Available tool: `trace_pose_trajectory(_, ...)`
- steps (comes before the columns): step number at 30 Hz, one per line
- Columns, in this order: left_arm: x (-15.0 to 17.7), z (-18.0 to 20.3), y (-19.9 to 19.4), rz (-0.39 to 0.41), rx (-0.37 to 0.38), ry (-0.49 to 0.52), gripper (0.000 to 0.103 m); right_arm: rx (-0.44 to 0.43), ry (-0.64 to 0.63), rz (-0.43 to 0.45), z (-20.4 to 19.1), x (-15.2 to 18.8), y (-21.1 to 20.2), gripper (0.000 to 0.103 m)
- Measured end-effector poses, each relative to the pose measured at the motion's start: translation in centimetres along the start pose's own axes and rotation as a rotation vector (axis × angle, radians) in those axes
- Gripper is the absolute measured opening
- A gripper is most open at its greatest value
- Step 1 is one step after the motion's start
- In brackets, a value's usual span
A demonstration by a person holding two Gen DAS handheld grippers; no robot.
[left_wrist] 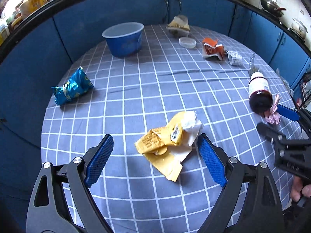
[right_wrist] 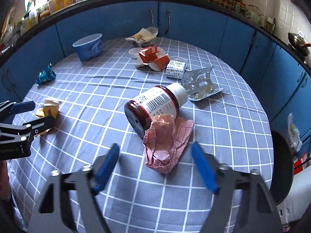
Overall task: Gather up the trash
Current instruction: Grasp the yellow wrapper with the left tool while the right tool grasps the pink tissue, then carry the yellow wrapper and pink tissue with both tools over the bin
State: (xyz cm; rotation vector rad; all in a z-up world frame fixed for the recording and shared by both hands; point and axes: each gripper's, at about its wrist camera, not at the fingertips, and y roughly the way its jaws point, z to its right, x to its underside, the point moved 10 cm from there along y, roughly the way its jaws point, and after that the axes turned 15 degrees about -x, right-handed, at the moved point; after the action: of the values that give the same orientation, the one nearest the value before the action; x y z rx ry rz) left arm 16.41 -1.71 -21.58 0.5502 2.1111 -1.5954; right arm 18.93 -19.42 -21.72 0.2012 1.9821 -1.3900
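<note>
Left gripper (left_wrist: 155,155) with jaws spread wide, holding nothing, straddling a crumpled yellow wrapper (left_wrist: 165,145) that lies flat on the checked tabletop (left_wrist: 136,89) between the blue pads, near but apparently not touching either. Right gripper (right_wrist: 155,167) likewise gaping and empty, poised over a crumpled pink paper (right_wrist: 167,145) that leans against the base of a toppled brown bottle (right_wrist: 153,106). Broad bare cloth at the middle of the tabletop, from the yellow wrapper toward 12 o'clock up to the blue bowl (left_wrist: 124,38); more free cloth at 10 o'clock around the blue foil bag (left_wrist: 72,87), which sits close to the rounded edge. Crowded toward 1 and 2 o'clock: a torn orange carton (left_wrist: 211,48), a small white box (left_wrist: 235,58), a shallow white lid (left_wrist: 187,42) and a yellowish crumpled packet (left_wrist: 178,26) near the far edge. Blue cabinet doors (left_wrist: 204,9) ringing the tabletop closely beyond the edge. Only in the right wrist view: a silver blister pack (right_wrist: 200,83) just beside the bottle's white cap, and a dark round bin rim (right_wrist: 281,165) at 3 o'clock past the tabletop's edge. Only in the left wrist view: the full spread of the yellow wrapper with its barcode and white torn end; from the right wrist, merely a sliver at 9 o'clock behind the other gripper.
</note>
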Motion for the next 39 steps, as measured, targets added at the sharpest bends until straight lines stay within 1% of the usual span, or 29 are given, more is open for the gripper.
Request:
trace_pose_trajectory(2,0.2,0.1,0.5,-0.008,-0.003,0.000,0.087,-0.008,0.003,0.004,0.1,-0.1,-0.1,0.058)
trace_pose_trajectory(4,0.4,0.2,1.0,-0.023,0.006,-0.006,0.087,-0.012,0.000,0.004,0.1,-0.2,-0.1,0.043)
trace_pose_trajectory(5,0.4,0.2,1.1,-0.030,0.017,-0.012,0.086,-0.018,0.001,0.004,0.2,-0.2,-0.2,0.038)
trace_pose_trajectory(6,0.5,0.2,1.2,-0.026,0.015,-0.016,0.083,-0.016,-0.002,0.005,0.2,-0.2,-0.2,0.031)
trace_pose_trajectory(7,0.4,0.2,1.1,-0.017,0.007,-0.013,0.080,-0.020,-0.005,0.005,0.3,-0.2,-0.3,0.029)
trace_pose_trajectory(8,0.3,0.2,1.1,-0.013,0.005,-0.012,0.075,-0.032,0.001,0.009,0.3,-0.2,-0.3,0.028)
trace_pose_trajectory(9,0.2,0.2,1.1,-0.010,0.007,-0.015,0.067,-0.040,0.008,0.013,0.4,-0.2,-0.4,0.022)
trace_pose_trajectory(10,0.1,0.1,1.0,-0.007,0.003,-0.022,0.060,-0.042,0.016,0.017,0.5,-0.2,-0.5,0.021)
trace_pose_trajectory(12,-0.2,0.1,0.8,-0.005,0.013,-0.029,0.054,-0.042,0.021,0.016,0.6,0.0,-0.7,0.021)
trace_pose_trajectory(15,-0.5,-0.1,0.3,0.008,0.022,-0.043,0.048,-0.042,0.026,0.021,0.6,0.0,-1.0,0.021)
trace_pose_trajectory(18,-1.0,0.0,-0.4,0.020,0.026,-0.049,0.045,-0.043,0.029,0.032,0.7,0.0,-1.5,0.021)
trace_pose_trajectory(24,-2.4,0.9,-2.0,0.059,0.047,-0.043,0.044,-0.032,0.042,0.060,1.4,-0.4,-2.8,0.021)
trace_pose_trajectory(31,-3.5,3.1,-3.3,0.077,0.084,-0.023,0.044,-0.011,0.070,0.088,3.1,-0.4,-4.3,0.021)
trace_pose_trajectory(39,-5.3,7.6,-5.4,0.123,0.123,0.040,0.044,0.016,0.105,0.119,5.9,0.1,-6.1,0.021)
